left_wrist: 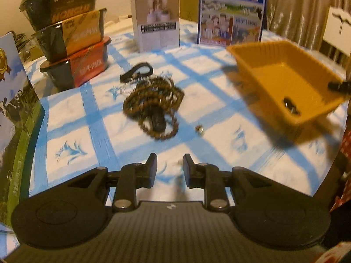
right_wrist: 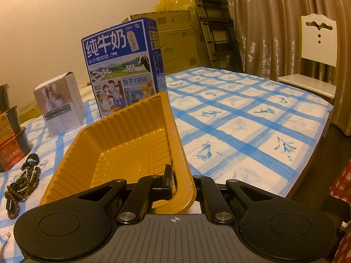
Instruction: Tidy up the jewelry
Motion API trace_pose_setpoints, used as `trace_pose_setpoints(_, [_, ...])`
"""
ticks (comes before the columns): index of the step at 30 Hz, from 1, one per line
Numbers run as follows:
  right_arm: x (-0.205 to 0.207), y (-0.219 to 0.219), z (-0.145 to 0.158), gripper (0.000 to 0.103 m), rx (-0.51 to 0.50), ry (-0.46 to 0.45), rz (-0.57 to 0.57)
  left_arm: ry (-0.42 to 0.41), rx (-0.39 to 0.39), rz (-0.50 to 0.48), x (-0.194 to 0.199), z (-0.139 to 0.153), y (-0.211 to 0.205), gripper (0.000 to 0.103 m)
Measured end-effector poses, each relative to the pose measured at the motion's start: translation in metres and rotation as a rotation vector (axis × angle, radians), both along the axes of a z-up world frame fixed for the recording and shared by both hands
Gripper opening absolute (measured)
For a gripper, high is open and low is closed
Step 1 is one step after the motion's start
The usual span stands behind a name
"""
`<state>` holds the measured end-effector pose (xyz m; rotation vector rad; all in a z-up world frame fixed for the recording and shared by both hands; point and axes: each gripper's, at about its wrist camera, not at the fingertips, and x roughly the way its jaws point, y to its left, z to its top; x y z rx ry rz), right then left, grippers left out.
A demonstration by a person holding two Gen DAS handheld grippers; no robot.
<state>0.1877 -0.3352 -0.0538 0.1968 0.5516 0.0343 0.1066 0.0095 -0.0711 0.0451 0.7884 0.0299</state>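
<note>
A: What stands at the back of the white tablecloth with blue checks and blue flower prints [right_wrist: 241,118]?
B: A tall blue cardboard milk carton box [right_wrist: 122,65], upright, and near its side a small white cardboard product box [right_wrist: 61,105].

A: And at the far edge?
B: Three plastic-wrapped instant meal bowls [left_wrist: 72,35], stacked: black on top, yellow-labelled between, red-labelled at the bottom.

A: Beyond the table?
B: Brown corrugated shipping cartons [right_wrist: 175,41], beige patterned curtains [right_wrist: 274,22], a white wooden chair [right_wrist: 316,54].
</note>
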Motion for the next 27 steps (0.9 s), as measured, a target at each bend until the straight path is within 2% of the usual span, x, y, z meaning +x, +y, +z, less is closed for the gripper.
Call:
trace_pose_setpoints(2, [0.000,-0.001,-0.001,0.006,0.001,0.000,0.001,0.008,0.028,-0.015,-0.001,-0.006,-0.004,0.022])
trace_pose_setpoints(9, [0.000,0.000,-0.001,0.006,0.000,0.000,0.002,0.026,0.028,-0.034,0.010,-0.022,-0.012,0.023])
trace_pose_setpoints(17, [0.000,0.000,-0.001,0.006,0.000,0.000,0.001,0.005,0.083,-0.052,0.018,-0.027,-0.017,0.022])
trace_pose_setpoints(19, [0.000,0.000,-0.001,0.006,0.000,0.000,0.002,0.002,0.092,-0.056,0.020,-0.028,-0.019,0.020])
trace_pose_setpoints(23, [0.000,-0.001,-0.001,0.006,0.001,0.000,0.001,0.002,0.110,-0.084,0.021,-0.030,-0.024,0.010])
trace_pose_setpoints(27, [0.000,-0.001,-0.001,0.006,0.000,0.000,0.001,-0.007,0.160,-0.109,0.021,-0.031,-0.031,0.008])
